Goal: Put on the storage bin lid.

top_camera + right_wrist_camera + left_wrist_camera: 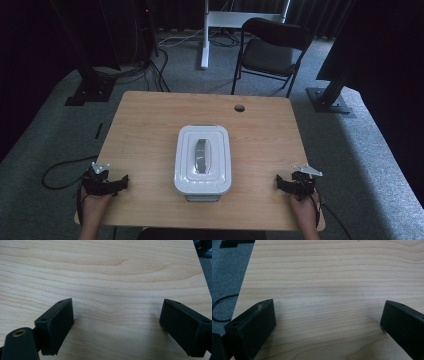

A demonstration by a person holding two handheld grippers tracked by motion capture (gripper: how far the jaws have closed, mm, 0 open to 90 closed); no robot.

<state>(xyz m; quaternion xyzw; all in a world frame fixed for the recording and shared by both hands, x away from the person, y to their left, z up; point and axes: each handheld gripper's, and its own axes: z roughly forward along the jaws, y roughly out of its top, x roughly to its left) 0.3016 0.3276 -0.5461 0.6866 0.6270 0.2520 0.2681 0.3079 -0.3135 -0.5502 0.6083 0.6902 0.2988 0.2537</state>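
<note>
A white plastic box (203, 160) with a lid and a grey handle (201, 156) sits closed in the middle of the wooden table (150, 120). My left gripper (107, 184) rests near the table's front left corner, well left of the box. In the left gripper view my left gripper (328, 315) is open over bare wood, jaws wide apart. My right gripper (292, 182) rests near the front right corner, right of the box. In the right gripper view my right gripper (117, 315) is open too, nothing between its jaws.
A round cable hole (239, 108) lies near the table's far edge. Behind the table stand a black folding chair (270, 50), a white desk leg (205, 35) and dark stands on grey carpet. A black cable (60, 172) loops on the floor at left.
</note>
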